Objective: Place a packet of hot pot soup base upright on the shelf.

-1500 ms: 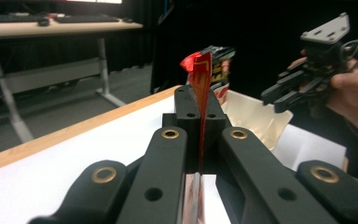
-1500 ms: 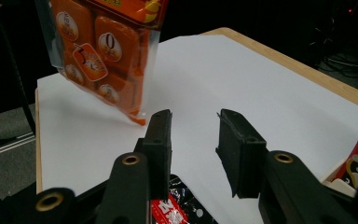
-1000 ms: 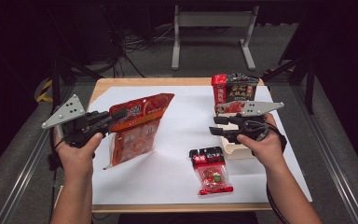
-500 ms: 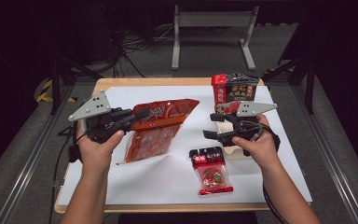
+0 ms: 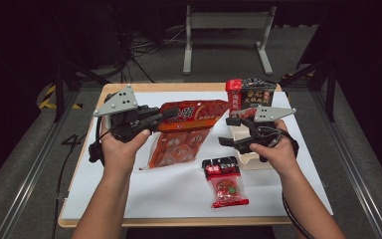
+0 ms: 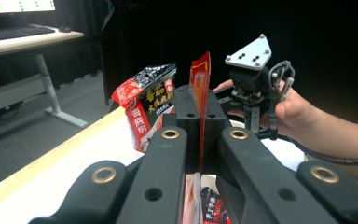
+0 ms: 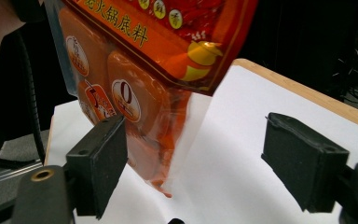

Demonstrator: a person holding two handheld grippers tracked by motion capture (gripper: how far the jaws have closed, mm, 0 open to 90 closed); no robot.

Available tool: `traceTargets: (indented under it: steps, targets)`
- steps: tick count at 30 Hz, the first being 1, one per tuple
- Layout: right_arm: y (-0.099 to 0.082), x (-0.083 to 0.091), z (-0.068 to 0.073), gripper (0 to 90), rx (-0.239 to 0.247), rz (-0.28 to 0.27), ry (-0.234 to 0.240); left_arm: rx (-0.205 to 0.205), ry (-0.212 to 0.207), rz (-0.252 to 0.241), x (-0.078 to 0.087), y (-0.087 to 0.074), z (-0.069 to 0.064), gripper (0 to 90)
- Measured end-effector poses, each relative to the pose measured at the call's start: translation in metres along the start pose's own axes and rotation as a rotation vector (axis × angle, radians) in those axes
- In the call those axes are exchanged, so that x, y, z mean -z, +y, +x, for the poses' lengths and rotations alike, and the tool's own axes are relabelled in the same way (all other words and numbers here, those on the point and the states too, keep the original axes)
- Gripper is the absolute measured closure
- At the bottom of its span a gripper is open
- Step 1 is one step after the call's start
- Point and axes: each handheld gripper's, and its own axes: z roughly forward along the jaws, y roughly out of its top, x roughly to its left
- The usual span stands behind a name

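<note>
An orange-red sauce bag (image 5: 184, 132) hangs tilted over the white sheet, its lower end down at the paper. My left gripper (image 5: 171, 113) is shut on the bag's upper left edge. In the left gripper view that thin edge (image 6: 200, 74) stands pinched between the two black jaws of this gripper (image 6: 199, 112). My right gripper (image 5: 226, 132) points left toward the bag, and its jaws have just been opening. In the right gripper view, this gripper (image 7: 200, 158) stands wide apart with nothing between the pads. The bag (image 7: 135, 60) hangs just beyond its left jaw.
A dark noodle pack (image 5: 251, 97) with a red side stands at the back right. A small red snack packet (image 5: 225, 183) lies near the front. A pale tray (image 5: 238, 149) sits under the right hand. White paper (image 5: 169, 194) covers the wooden table (image 5: 104, 89).
The left hand has carried the bag to the right and a little upward, toward the table's middle. The right gripper's jaws have spread wider while that hand stayed in place.
</note>
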Motion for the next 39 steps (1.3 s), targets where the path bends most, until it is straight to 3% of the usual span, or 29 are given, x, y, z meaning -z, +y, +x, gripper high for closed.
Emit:
traceTargets:
  steps: [4,11,16,33,36,39]
  targets:
    - [0.0,-0.007,-0.001,20.3,0.03,0.0,0.025,0.001,-0.016,0.0,-0.005,0.001,0.0,90.0]
    - [-0.002,-0.018,-0.007,19.1,0.039,0.001,0.063,-0.02,-0.034,0.016,-0.014,-0.001,-0.002,90.0]
    - [-0.004,-0.028,-0.007,19.1,0.055,0.008,0.088,-0.005,-0.042,0.004,-0.016,-0.003,-0.002,90.0]
    - [-0.007,-0.048,0.004,19.2,0.105,0.007,0.183,-0.005,-0.052,-0.017,-0.018,-0.004,-0.003,90.0]
    - [-0.009,-0.051,0.005,20.0,0.096,0.017,0.196,0.0,-0.055,-0.019,-0.017,-0.005,-0.003,90.0]
    - [-0.011,-0.051,0.007,27.2,0.083,0.037,0.232,-0.002,-0.045,-0.017,-0.015,-0.005,-0.003,90.0]
